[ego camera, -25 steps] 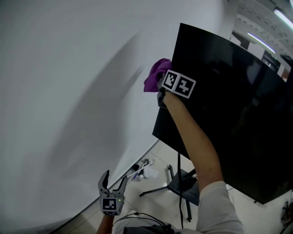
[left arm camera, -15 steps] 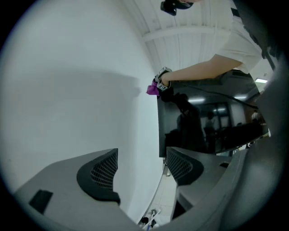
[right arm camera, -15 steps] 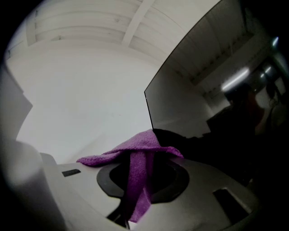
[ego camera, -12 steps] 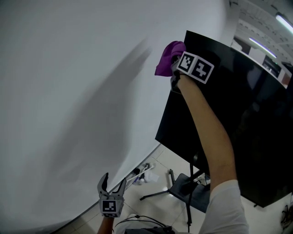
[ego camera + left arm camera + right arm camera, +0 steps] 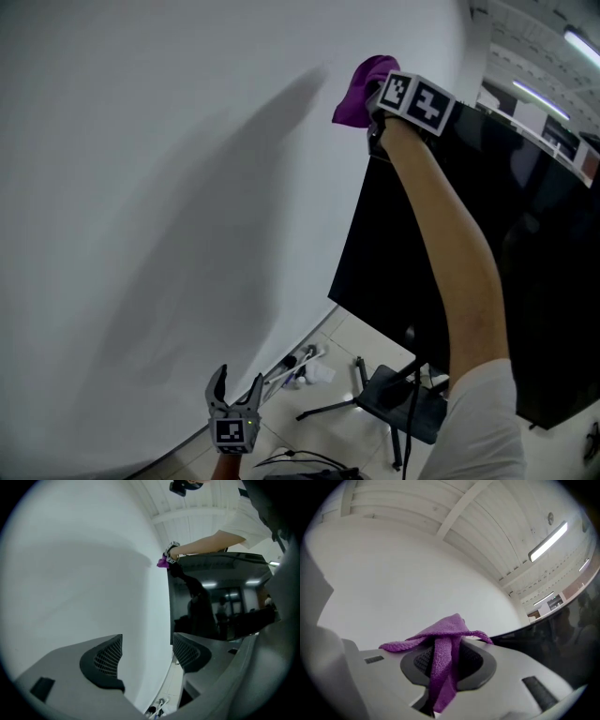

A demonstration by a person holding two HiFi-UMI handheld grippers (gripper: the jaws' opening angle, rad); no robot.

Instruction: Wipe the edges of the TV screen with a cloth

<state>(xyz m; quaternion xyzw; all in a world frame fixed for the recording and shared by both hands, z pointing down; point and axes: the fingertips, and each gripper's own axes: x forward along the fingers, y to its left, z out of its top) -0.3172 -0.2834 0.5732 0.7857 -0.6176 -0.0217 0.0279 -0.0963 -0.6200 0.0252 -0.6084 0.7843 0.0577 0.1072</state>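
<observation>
Right gripper clamped on purple cloth at TV screen top-left corner (against white wall), left gripper low, jaws apart, empty.

Stand and clutter on floor

Wht wall, tile flr, strip lights.
</observation>
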